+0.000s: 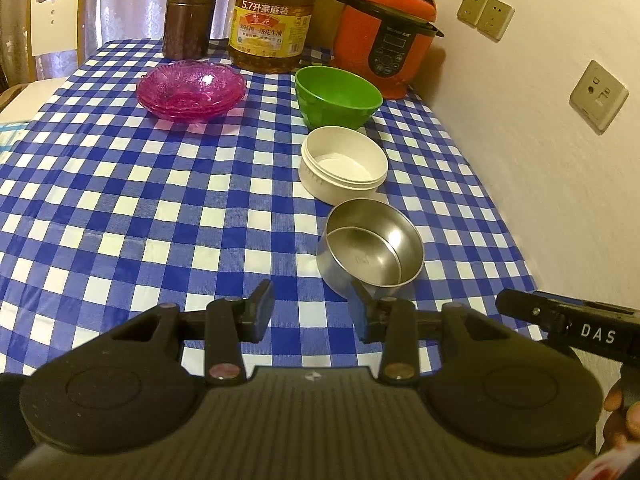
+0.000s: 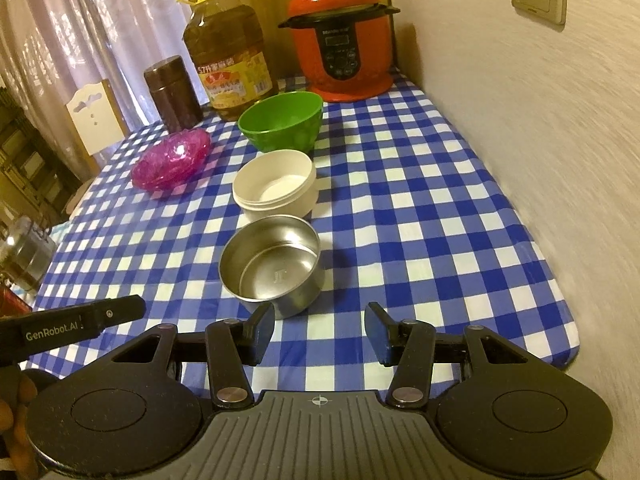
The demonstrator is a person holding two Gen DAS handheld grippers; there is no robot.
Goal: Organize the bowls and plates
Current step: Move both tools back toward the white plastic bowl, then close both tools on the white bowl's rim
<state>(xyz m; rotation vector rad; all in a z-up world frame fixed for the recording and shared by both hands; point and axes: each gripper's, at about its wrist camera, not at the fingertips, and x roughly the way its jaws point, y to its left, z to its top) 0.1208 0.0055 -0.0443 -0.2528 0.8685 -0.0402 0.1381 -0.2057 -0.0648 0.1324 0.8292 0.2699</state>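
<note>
Hovering over the near edge of the checked tablecloth (image 1: 140,208), I hold my left claw (image 1: 310,310) and right claw (image 2: 320,332) spread wide, gripping nothing. Three bowls line up from near to far on the right: the steel bowl (image 2: 270,266) just ahead of my fingers, then the white bowl (image 2: 276,192), then the green bowl (image 2: 282,122). The pink glass plates (image 1: 191,90) sit stacked far left. With like already grouped with like, nesting the bowls looks the likely next job. The red cooker (image 2: 342,50) and oil jug (image 2: 230,66) stand behind.
</note>
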